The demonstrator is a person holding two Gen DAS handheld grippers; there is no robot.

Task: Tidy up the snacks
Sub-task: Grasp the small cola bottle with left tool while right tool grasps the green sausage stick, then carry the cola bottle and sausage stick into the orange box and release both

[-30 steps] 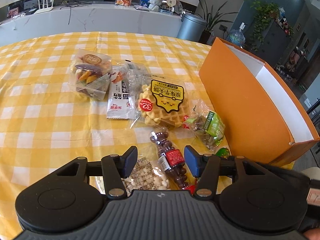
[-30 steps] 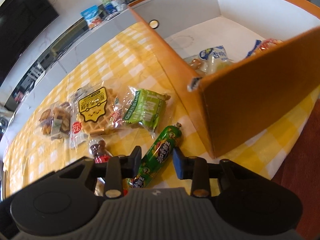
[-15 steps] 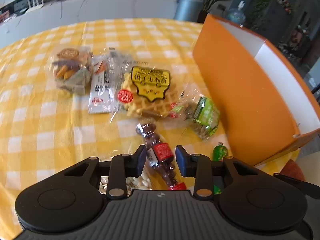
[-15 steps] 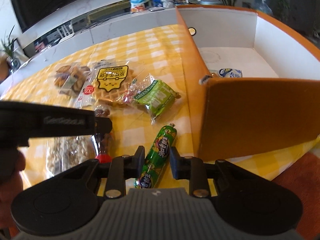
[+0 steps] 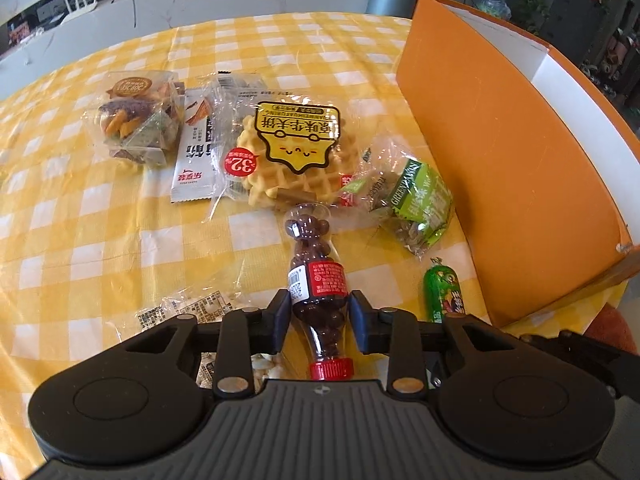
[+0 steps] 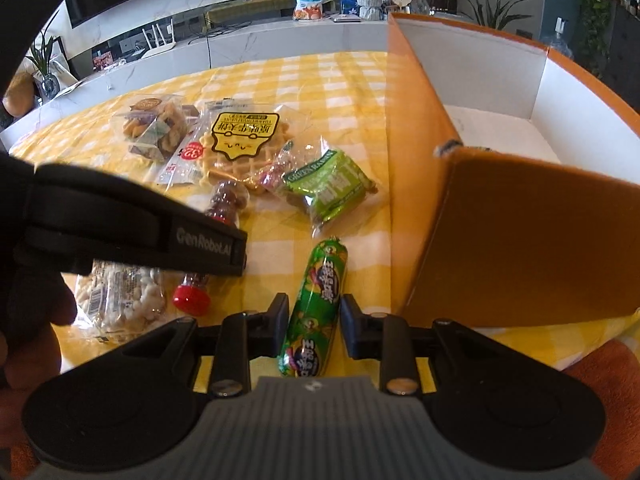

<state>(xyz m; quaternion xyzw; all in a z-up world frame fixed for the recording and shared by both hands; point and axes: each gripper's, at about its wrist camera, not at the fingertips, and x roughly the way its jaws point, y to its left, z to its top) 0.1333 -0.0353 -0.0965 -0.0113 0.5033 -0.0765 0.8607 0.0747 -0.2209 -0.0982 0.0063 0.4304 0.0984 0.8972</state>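
A small clear bottle of chocolate beans (image 5: 318, 276) with a red label and red cap lies on the yellow checked tablecloth, and my left gripper (image 5: 319, 316) is shut on its lower body. In the right wrist view one of the left gripper's fingers (image 6: 200, 240) crosses over that bottle (image 6: 224, 200). A green sausage stick (image 6: 320, 280) lies lengthwise between my right gripper's (image 6: 314, 320) pads, which touch its sides while the jaws ease open slightly. The same sausage (image 5: 442, 292) shows beside the orange box (image 5: 500, 160), whose near wall (image 6: 520, 240) stands just to its right.
Beyond the bottle lie a waffle pack (image 5: 296, 148), a green raisin bag (image 5: 420, 200), a white bar packet (image 5: 196, 164) and a bag of mixed chips (image 5: 136, 120). A bag of pale puffs (image 6: 120, 296) sits under the left gripper. A hand (image 6: 24, 340) shows at left.
My left gripper moved forward and down over the bottle and its jaws went from wide to shut on it. My right gripper rolled level, still around the sausage.
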